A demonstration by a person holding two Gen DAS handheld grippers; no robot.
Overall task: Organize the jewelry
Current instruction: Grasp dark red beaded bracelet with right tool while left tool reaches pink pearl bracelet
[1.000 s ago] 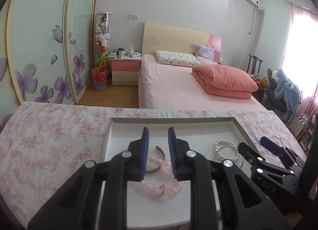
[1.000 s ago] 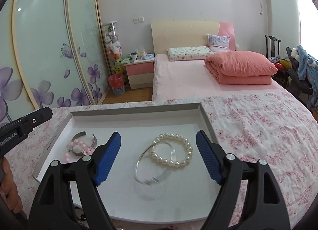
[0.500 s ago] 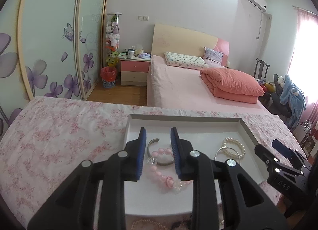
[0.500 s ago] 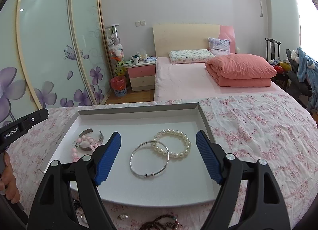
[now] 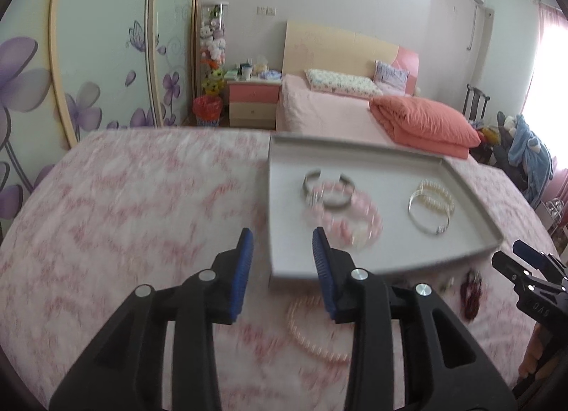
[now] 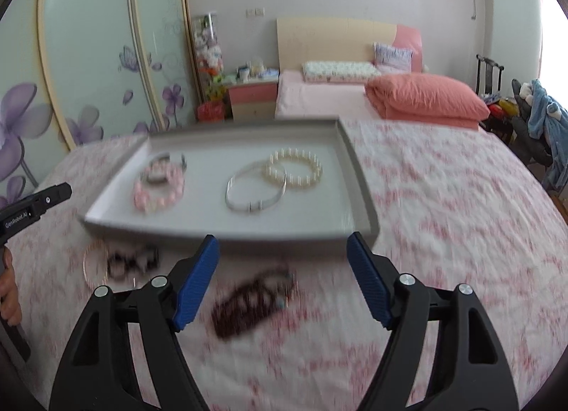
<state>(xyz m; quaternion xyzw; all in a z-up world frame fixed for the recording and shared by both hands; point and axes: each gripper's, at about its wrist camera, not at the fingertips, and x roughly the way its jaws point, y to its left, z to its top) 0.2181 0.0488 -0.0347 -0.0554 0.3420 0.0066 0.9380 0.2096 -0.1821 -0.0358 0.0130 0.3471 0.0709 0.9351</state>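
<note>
A grey tray (image 5: 355, 144) (image 6: 248, 233) on the floral cloth holds a pink bead bracelet (image 5: 355, 222) (image 6: 159, 194), a metal cuff (image 5: 330, 190) (image 6: 167, 166), a silver bangle (image 5: 426, 221) (image 6: 255, 190) and a pearl bracelet (image 5: 438, 194) (image 6: 298, 167). My left gripper (image 5: 283, 244) hovers at the tray's near left corner, its jaws opening with nothing between them. My right gripper (image 6: 283, 244) is open before the tray's near edge, jaws closing, with nothing held. A dark bead string (image 6: 252, 301) (image 5: 468, 293) lies on the cloth below it.
A thin pearl strand (image 5: 309, 333) (image 6: 96, 265) and a small dark piece (image 6: 133, 263) lie on the cloth before the tray. The left gripper (image 6: 35, 205) and a hand show at the right wrist view's left edge. Beyond the table stands a pink bed (image 5: 337, 112).
Both grippers drew back from over the tray to its near edge, and loose jewelry on the cloth came into view. The left jaws widened; the right jaws narrowed slightly.
</note>
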